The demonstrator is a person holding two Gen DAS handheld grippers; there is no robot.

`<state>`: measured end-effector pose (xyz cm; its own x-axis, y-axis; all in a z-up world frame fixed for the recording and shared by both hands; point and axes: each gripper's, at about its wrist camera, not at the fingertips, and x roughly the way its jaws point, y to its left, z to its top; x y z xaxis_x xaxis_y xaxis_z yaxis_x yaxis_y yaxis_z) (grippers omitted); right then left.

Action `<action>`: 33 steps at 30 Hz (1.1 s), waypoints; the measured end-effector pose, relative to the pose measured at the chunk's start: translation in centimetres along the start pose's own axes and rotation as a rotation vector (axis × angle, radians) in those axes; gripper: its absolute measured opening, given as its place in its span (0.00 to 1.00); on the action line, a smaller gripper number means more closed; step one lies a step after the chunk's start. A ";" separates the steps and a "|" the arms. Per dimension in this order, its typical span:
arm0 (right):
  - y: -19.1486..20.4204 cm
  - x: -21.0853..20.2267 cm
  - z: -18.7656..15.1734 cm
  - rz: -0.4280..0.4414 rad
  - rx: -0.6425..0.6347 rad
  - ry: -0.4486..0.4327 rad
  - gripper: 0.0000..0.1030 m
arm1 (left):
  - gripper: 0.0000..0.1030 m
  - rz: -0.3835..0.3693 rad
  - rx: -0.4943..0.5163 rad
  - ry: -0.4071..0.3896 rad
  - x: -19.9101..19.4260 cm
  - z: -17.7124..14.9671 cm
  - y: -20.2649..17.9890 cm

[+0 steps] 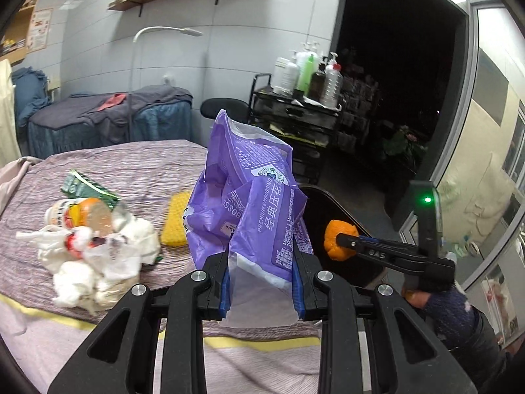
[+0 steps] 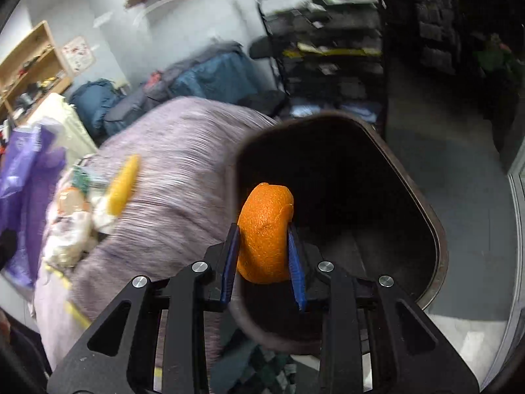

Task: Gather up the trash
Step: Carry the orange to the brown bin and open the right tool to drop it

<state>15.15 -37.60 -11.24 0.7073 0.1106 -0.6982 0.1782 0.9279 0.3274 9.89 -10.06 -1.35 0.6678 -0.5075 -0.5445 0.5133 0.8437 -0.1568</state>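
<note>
My left gripper (image 1: 262, 256) is shut on a purple plastic bag (image 1: 249, 197) and holds it upright above the bed's edge; the bag also shows at the left of the right wrist view (image 2: 29, 170). My right gripper (image 2: 264, 239) is shut on an orange peel (image 2: 265, 233) and holds it over the open dark bin (image 2: 436, 229). In the left wrist view the right gripper (image 1: 341, 239) and the peel (image 1: 339, 239) hang over the bin (image 1: 331, 203). A pile of trash lies on the bed: crumpled white tissues (image 1: 98, 259), an orange-labelled bottle (image 1: 78, 213), a green wrapper (image 1: 85, 190) and a yellow sponge (image 1: 175, 220).
The bed has a striped mauve cover (image 1: 131, 164). A black trolley (image 1: 295, 121) with bottles stands behind the bin. A second bed with blue covers (image 1: 108, 118) and a floor lamp (image 1: 164, 32) are at the back. A glass door (image 1: 492, 164) is on the right.
</note>
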 end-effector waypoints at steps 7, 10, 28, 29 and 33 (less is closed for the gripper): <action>-2.7 4.4 -0.7 -0.053 0.037 0.104 0.28 | 0.27 -0.037 0.025 0.068 2.9 -0.3 -2.0; -3.0 5.6 -1.1 -0.079 0.045 0.135 0.30 | 0.27 -0.049 0.036 0.093 3.9 -0.4 -2.7; -4.3 -0.2 -1.8 -0.181 0.093 -0.062 0.61 | 0.27 -0.107 0.079 0.197 8.3 0.2 -5.6; -4.6 -0.9 -1.9 -0.188 0.102 -0.081 0.62 | 0.27 -0.109 0.084 0.205 8.8 0.3 -5.9; -5.5 -2.9 -1.7 -0.222 0.126 -0.138 0.66 | 0.27 -0.111 0.111 0.227 10.2 0.6 -7.2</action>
<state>10.94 -42.35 -12.12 0.7263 -0.1477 -0.6713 0.4165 0.8715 0.2589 13.34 -21.38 -5.31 0.4727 -0.5325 -0.7021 0.6409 0.7546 -0.1409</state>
